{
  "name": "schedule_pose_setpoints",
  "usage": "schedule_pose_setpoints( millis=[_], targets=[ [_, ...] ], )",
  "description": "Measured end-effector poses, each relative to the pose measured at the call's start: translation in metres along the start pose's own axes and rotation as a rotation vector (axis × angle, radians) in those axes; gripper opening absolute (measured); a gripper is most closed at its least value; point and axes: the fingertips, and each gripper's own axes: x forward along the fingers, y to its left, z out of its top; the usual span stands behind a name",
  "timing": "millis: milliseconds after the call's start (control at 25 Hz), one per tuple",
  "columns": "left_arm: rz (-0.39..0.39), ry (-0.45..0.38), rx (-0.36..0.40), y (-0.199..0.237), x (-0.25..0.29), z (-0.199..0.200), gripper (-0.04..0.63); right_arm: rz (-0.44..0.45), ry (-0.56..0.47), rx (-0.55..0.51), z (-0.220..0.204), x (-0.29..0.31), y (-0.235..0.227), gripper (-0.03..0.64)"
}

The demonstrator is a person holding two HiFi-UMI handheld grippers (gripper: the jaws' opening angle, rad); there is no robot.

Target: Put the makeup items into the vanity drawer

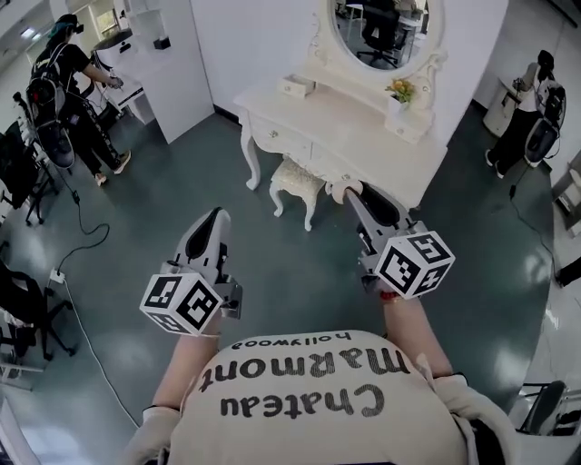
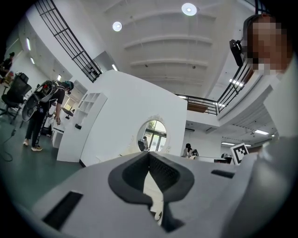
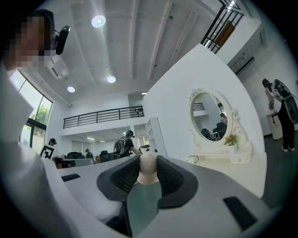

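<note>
My right gripper is shut on a small beige egg-shaped makeup sponge, held level in front of me. In the right gripper view the sponge sits pinched between the black pads near the tips of that gripper. My left gripper is held beside it with its tips together and nothing in them; the left gripper view shows its pads meeting at the tip. The white vanity, with an oval mirror and front drawers, stands some way ahead across the floor.
A white stool is tucked under the vanity. A small drawer box and a flower pot stand on its top. A white cabinet is at the back left. People stand at the left and right. A cable lies on the floor.
</note>
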Motion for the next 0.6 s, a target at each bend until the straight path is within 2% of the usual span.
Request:
schedule_pose_setpoints(
  millis=[200, 440, 600],
  targets=[
    [-0.014, -0.021, 0.001, 0.001, 0.031, 0.002, 0.009, 0.000, -0.009, -0.010, 0.008, 0.014, -0.023, 0.135],
    [-0.030, 0.001, -0.015, -0.001, 0.053, -0.008, 0.009, -0.017, 0.006, 0.007, 0.001, 0.015, -0.042, 0.135],
    [-0.024, 0.028, -0.030, 0.003, 0.058, -0.018, 0.009, -0.031, 0.027, 0.054, -0.012, 0.015, -0.054, 0.137]
  ],
)
